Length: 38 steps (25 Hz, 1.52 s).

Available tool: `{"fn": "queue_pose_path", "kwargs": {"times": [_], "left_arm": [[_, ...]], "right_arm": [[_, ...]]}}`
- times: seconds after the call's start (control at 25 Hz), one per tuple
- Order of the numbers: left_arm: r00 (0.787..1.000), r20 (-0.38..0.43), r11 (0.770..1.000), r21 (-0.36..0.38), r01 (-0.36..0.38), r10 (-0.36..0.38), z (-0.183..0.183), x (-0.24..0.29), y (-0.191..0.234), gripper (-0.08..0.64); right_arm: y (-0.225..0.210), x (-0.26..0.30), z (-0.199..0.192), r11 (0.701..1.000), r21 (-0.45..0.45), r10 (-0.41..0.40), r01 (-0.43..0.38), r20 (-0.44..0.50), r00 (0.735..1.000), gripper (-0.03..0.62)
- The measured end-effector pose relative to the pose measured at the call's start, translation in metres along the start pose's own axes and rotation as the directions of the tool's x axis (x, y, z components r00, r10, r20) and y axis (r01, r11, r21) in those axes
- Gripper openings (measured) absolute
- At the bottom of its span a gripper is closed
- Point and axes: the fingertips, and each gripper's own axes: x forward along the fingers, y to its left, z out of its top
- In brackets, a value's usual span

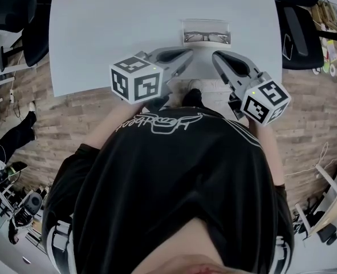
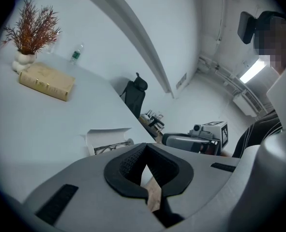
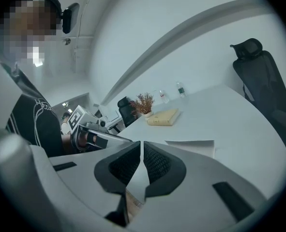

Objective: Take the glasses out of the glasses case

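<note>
A white glasses case [image 1: 206,32] lies open near the table's front edge, with dark-framed glasses [image 1: 207,37] inside it. My left gripper [image 1: 186,53] is shut on nothing, just short of the case and to its left. My right gripper [image 1: 216,55] is also shut and empty, close to the case's front right. In the left gripper view the case [image 2: 107,138] with the glasses [image 2: 110,148] sits just past my left gripper [image 2: 145,147]. In the right gripper view only the case's white lid [image 3: 193,145] shows, beyond my right gripper [image 3: 142,144].
A tan book [image 2: 47,81], a dried plant in a white vase [image 2: 30,33] and a bottle [image 2: 75,54] stand at the table's [image 1: 100,33] far side. Black office chairs [image 1: 299,36] flank the table. The person's torso fills the near side.
</note>
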Motion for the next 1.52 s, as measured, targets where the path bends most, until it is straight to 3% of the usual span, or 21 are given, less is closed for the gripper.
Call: {"fn": "queue_pose_path", "kwargs": {"times": [0.24,0.48,0.68,1.08,1.28,1.52], "left_arm": [[0.999,0.02,0.999,-0.037,-0.037,0.038,0.002,0.008,0.015,0.006],[0.996,0.04,0.995,-0.064,-0.076,0.079,0.004,0.013,0.026,0.006],[0.992,0.052,0.99,-0.087,-0.112,0.116,0.007,0.017,0.034,0.006],[0.978,0.089,0.975,-0.136,-0.175,0.188,0.007,0.01,0.049,0.006],[0.973,0.099,0.967,-0.169,-0.19,0.208,0.003,0.012,0.06,0.006],[0.967,0.112,0.96,-0.188,-0.206,0.229,0.003,0.012,0.069,0.006]], "right_arm": [[-0.017,0.013,-0.005,0.999,-0.049,0.021,-0.024,-0.062,0.998,0.011],[-0.032,0.023,-0.006,0.985,-0.17,0.021,-0.043,-0.127,0.992,0.011],[-0.041,0.032,-0.009,0.956,-0.281,0.032,-0.084,-0.185,0.982,0.011],[-0.057,0.056,-0.035,0.835,-0.501,0.037,-0.228,-0.362,0.931,0.012],[-0.068,0.067,-0.052,0.766,-0.575,-0.002,-0.287,-0.449,0.893,0.071],[-0.083,0.075,-0.07,0.691,-0.641,-0.066,-0.334,-0.516,0.854,0.071]]}}
